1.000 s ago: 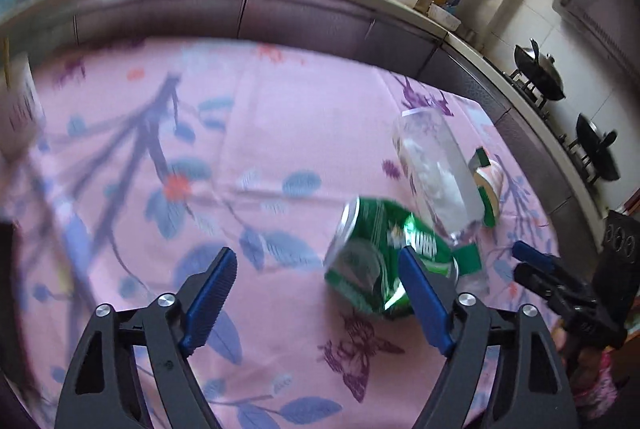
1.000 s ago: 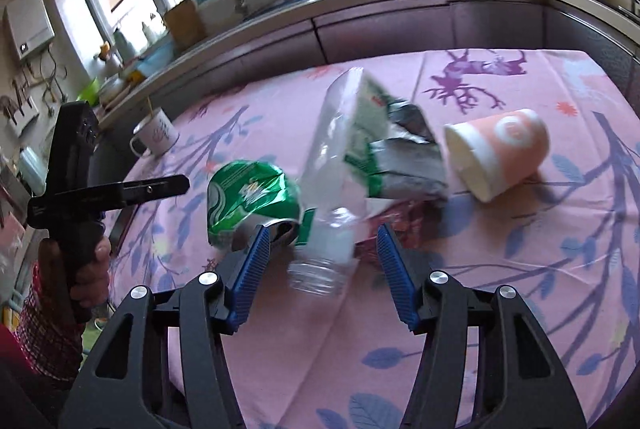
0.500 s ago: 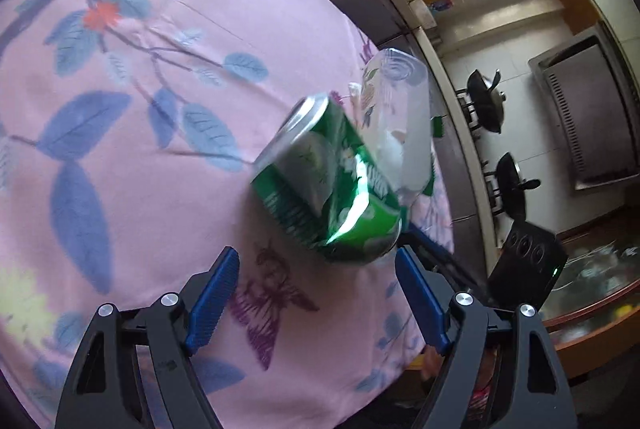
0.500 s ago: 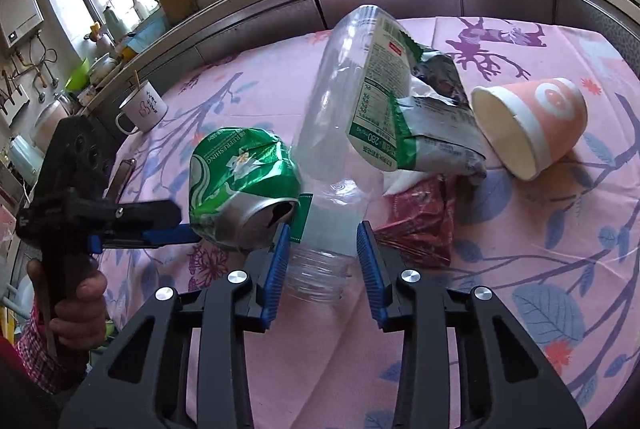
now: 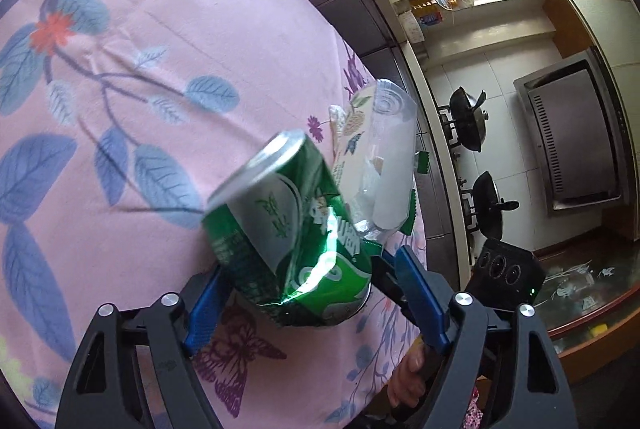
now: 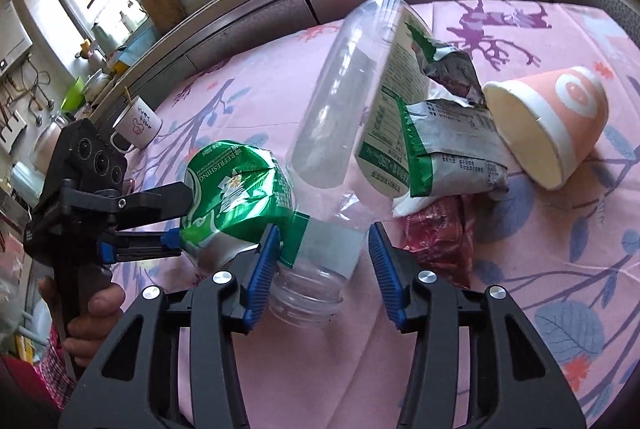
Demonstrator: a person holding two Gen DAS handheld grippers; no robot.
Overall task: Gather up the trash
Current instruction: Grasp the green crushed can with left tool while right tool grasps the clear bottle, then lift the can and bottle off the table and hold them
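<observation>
Crushed green can [image 5: 296, 229]: thin metal, glossy, creased, printed skin. Clear bottle [image 6: 340, 133]: transparent smooth plastic with a paper-like label band. Green-and-white wrappers [image 6: 436, 145]: crinkled foil-lined film, semi-glossy. Pink cup [image 6: 548, 125]: matt paper, smooth. Tablecloth [image 5: 168, 41]: pink printed cloth, matt, softly wrinkled. Gripper pads [image 6: 260, 269]: blue ribbed plastic on black matt plastic arms with shiny metal screws
</observation>
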